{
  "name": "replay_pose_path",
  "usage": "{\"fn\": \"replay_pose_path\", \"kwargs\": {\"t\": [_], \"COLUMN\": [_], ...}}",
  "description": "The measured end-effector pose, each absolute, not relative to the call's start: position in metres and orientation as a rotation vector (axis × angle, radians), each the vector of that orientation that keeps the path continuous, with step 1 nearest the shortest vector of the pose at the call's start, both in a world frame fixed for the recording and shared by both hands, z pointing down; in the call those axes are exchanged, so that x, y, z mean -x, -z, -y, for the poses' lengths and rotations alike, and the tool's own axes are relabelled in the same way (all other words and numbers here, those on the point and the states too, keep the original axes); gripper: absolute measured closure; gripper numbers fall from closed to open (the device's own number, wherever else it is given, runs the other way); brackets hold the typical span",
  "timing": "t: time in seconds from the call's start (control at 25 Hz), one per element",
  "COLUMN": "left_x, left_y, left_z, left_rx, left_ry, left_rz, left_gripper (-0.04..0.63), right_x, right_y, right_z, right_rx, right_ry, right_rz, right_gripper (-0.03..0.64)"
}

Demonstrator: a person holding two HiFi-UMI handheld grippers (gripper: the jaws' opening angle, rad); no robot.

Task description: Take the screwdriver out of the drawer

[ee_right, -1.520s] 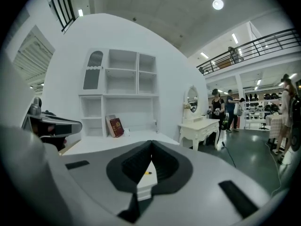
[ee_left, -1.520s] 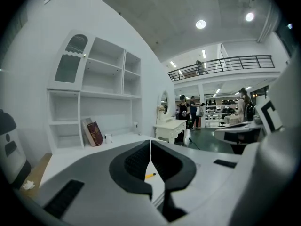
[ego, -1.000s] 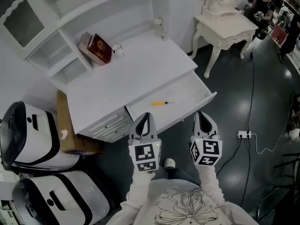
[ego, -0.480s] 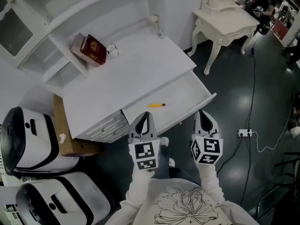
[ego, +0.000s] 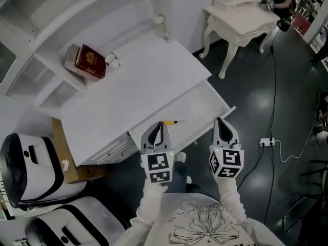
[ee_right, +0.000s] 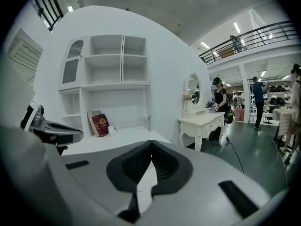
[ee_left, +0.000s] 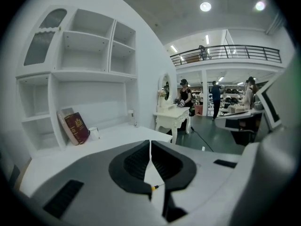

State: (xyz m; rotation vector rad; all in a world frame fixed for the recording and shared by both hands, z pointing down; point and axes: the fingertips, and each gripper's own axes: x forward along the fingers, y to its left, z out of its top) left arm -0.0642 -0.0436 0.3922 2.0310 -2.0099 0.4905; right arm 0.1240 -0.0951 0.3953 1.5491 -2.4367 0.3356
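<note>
A small screwdriver (ego: 171,122) with a yellow handle lies in the open white drawer (ego: 205,109) of the desk, near the drawer's front. My left gripper (ego: 160,123) is shut and empty, its tip just left of the yellow handle and above the drawer's front edge. In the left gripper view the jaws (ee_left: 150,142) meet, and a bit of the yellow screwdriver (ee_left: 153,187) shows below them. My right gripper (ego: 220,120) hangs shut and empty off the drawer's right front corner. Its jaws (ee_right: 151,142) touch at the tip.
A red book (ego: 91,61) and a small mug (ego: 111,60) stand at the back of the desk top (ego: 138,81). A cardboard box (ego: 64,158) and white machines (ego: 25,163) sit left. An ornate side table (ego: 246,19) and a power strip (ego: 266,142) lie right.
Both grippers have moved forward and slightly down toward the drawer. The left tip now reaches the drawer front beside the screwdriver. Neither jaw pair has opened.
</note>
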Motion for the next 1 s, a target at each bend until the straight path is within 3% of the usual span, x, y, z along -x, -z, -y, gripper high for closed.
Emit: {"fn": "replay_pose_path", "kwargs": {"t": [0.88, 1.0], "left_x": [0.076, 0.075], "left_y": [-0.497, -0.515], "left_z": [0.149, 0.149], "left_rx": [-2.15, -2.151], "left_ry": [-0.735, -0.768], "left_rz": [1.573, 1.505], "left_gripper": [0.583, 0.528], "right_x": [-0.098, -0.096], "right_y": [-0.465, -0.476], "right_z": [0.192, 0.194], "right_rx": [-1.591, -1.588], "right_ry": [-0.464, -0.48], "right_rz": [2.242, 2.216], "right_gripper": [0.614, 0.614]}}
